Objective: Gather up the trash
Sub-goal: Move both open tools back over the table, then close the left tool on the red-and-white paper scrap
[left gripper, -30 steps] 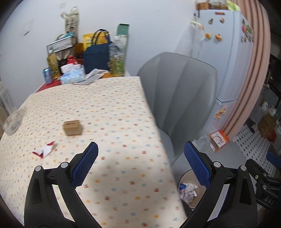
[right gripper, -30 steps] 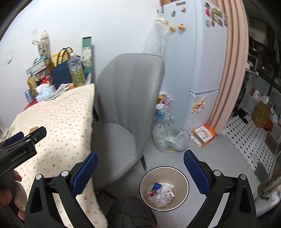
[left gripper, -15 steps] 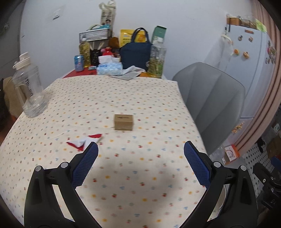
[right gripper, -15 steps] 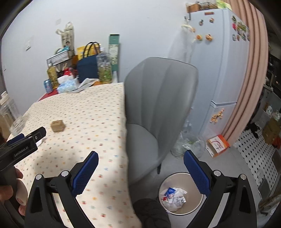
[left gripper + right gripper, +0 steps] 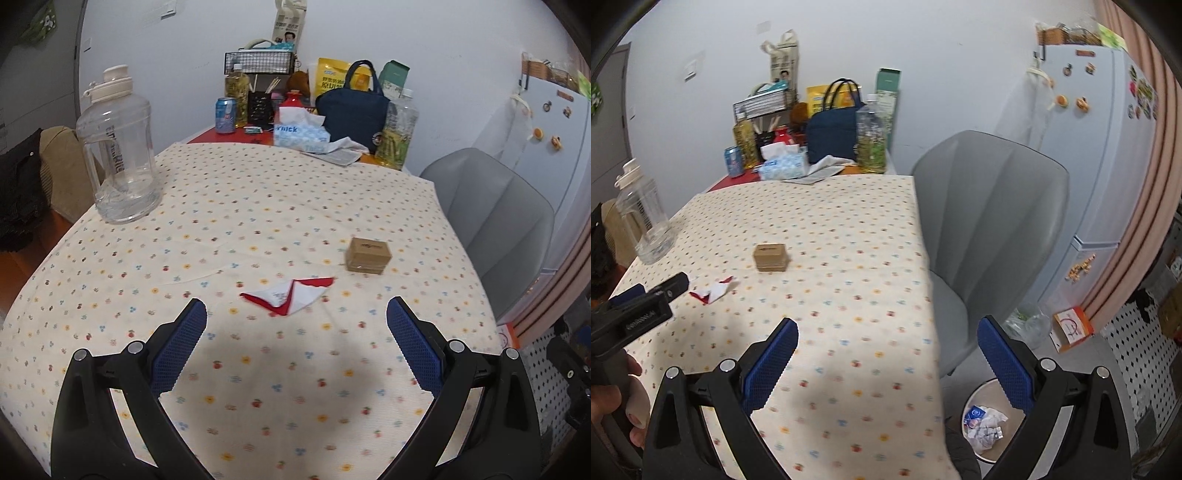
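Note:
A torn red and white wrapper lies flat on the dotted tablecloth, just ahead of my open, empty left gripper. A small brown cardboard box sits beyond it to the right. In the right wrist view the wrapper and the box lie to the left, with the left gripper's body beside the wrapper. My right gripper is open and empty over the table's right edge. A trash bin with crumpled waste stands on the floor below right.
A clear water jug stands at the table's left. Bottles, a can, a tissue pack and a navy bag crowd the far end. A grey chair stands right of the table, a fridge behind it.
Both grippers have swung left from the chair and bin toward the table. The wrapper and box now lie nearer and more central before the left gripper. Both stay open.

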`<state>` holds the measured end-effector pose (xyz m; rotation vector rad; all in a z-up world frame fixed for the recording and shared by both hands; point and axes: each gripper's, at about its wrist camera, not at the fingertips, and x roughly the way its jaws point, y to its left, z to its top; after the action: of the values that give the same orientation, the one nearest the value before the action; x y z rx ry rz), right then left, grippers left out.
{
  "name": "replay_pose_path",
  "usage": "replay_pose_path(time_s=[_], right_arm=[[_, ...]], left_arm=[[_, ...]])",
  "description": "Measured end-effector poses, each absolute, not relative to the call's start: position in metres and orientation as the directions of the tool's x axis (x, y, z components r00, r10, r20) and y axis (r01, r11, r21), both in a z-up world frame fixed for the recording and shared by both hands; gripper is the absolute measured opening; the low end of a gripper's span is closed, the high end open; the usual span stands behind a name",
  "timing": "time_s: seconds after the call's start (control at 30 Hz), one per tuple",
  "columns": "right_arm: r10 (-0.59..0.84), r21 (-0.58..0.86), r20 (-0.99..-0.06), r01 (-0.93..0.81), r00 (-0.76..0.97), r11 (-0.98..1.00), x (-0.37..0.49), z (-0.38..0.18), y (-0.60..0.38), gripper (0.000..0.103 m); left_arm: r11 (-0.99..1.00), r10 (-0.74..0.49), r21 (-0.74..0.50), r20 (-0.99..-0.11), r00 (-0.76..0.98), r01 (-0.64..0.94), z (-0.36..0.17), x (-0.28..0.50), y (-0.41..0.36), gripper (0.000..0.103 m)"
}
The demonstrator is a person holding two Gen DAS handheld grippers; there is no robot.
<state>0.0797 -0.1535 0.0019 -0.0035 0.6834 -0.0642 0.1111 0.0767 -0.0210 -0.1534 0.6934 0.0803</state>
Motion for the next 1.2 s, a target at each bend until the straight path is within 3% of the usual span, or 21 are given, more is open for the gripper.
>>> replay_pose_path(time_s=[0.73,1.1,1.2], right_arm=[[0.026,0.017,-0.669,-0.020,0.743,1.000,0.138,-0.012,-0.101,0.095],[0.001,0.012,-0.706,0.011,0.708,1.000,0.166,-0.032,-0.117,0.095],[-0.009,-0.002,-0.719,0.012,0.695,1.000,0.176,-0.037,-0.117,0.095]], left_arm=[[0.997,0.060,0.017,-0.753,0.655,-0.071,-0.064,0.178,0.075,0.096],[0.994,0.091,0.037,-0.791,0.605,-0.101,-0.086,0.204,0.068,0.071],[0.993,0.095,0.034,-0.785,0.612,-0.111,-0.085,0.205,0.070,0.057]])
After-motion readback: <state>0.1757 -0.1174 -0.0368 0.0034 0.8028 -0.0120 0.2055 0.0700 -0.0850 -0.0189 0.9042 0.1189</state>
